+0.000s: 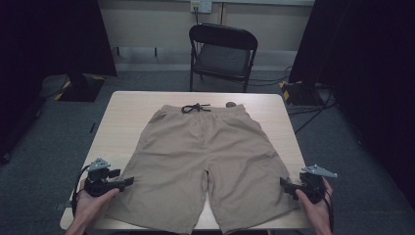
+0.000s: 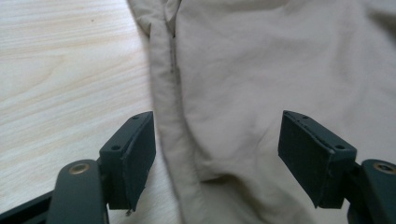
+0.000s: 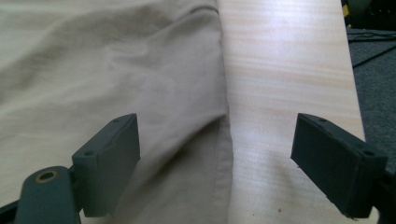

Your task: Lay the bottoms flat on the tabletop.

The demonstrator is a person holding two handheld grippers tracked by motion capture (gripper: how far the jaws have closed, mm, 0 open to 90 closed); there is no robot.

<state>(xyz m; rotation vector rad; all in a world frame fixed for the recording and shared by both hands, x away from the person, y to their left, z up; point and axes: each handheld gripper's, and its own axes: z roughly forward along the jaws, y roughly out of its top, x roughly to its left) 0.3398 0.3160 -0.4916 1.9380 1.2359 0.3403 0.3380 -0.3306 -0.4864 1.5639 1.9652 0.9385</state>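
Lying flat and spread across the table (image 1: 122,105), waistband far from both claws, leg hems nearest them: tan shorts (image 1: 205,156), long axis running straight away from the hands. Flanking the shorts at the near end, left gripper (image 1: 128,181) just off the outer edge of one leg, right gripper (image 1: 284,183) just off the outer edge of the other, each equally close. Straddling the side seam (image 2: 175,140) with jaws gaping wide, holding nothing; likewise spreading wide over the opposite leg edge (image 3: 224,140). Judging next: closing on these edges.
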